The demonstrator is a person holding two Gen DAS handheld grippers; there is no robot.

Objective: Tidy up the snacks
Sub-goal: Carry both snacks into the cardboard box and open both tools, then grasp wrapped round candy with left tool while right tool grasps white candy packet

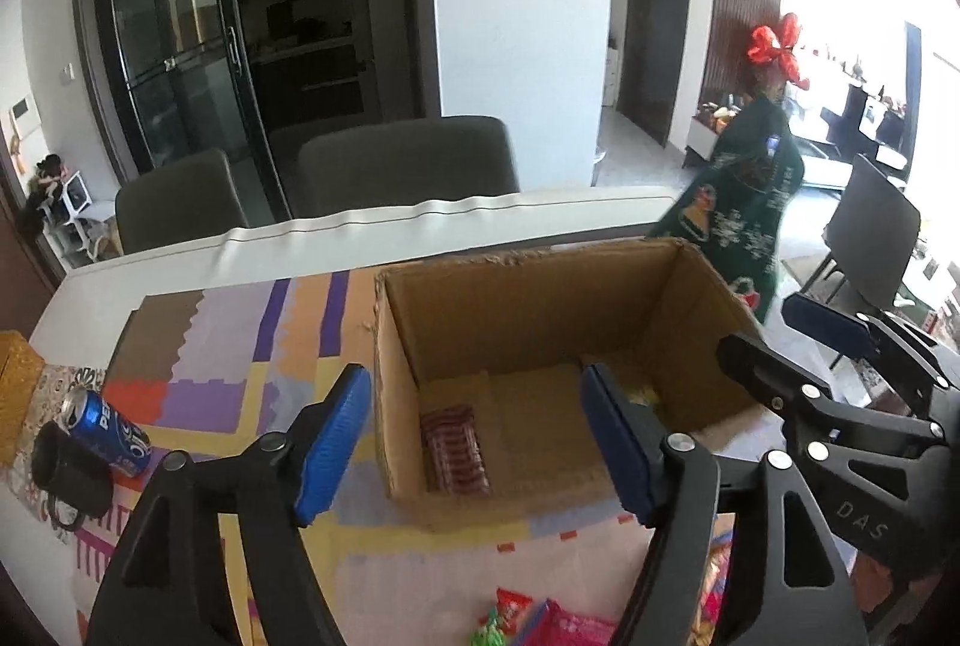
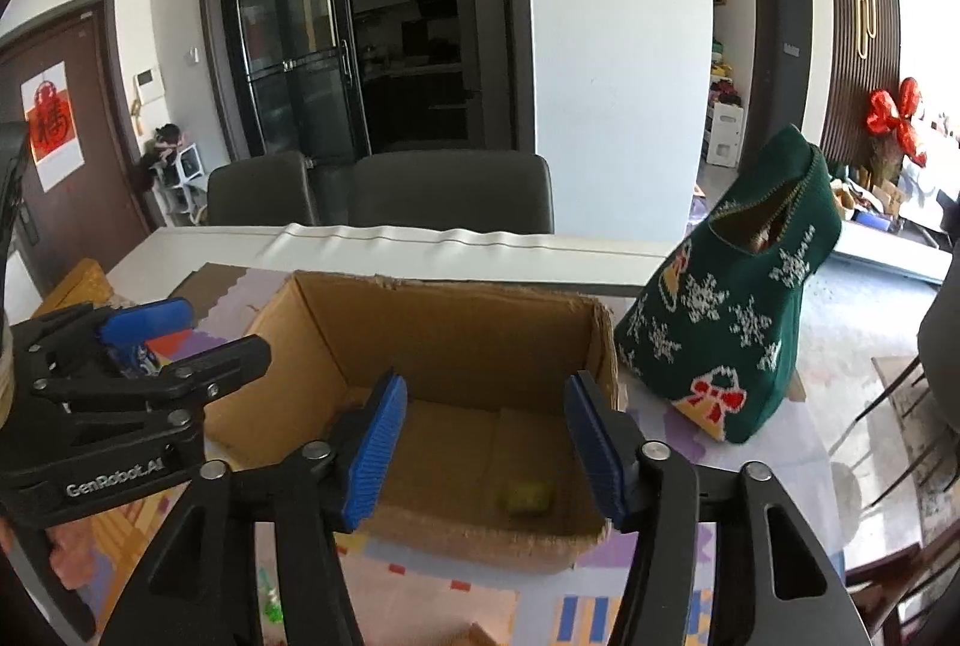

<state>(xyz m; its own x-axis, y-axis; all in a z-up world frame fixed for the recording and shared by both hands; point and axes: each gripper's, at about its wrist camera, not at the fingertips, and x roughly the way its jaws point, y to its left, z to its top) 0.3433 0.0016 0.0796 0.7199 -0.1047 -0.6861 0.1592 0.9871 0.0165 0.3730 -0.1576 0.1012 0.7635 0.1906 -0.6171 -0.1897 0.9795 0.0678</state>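
1. Left wrist view – left gripper (image 1: pixel 474 442) jaws wide, nothing between them, above the open brown cardboard box (image 1: pixel 540 286); a red striped snack packet (image 1: pixel 454 446) lies on its floor
2. Right gripper (image 2: pixel 486 445) likewise open and empty, with a small green snack (image 2: pixel 528 496) on the box floor
3. Loose bright snack packets (image 1: pixel 540 622) lie near the left fingers – probably that hand's next pick

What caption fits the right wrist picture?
Open right gripper over a box holding one green snack, beside a green bag.

White walls (image 2: pixel 612 45) and dark glass doors (image 2: pixel 288 45) are seen behind two grey chairs (image 2: pixel 450 190); daylight is let in at right.
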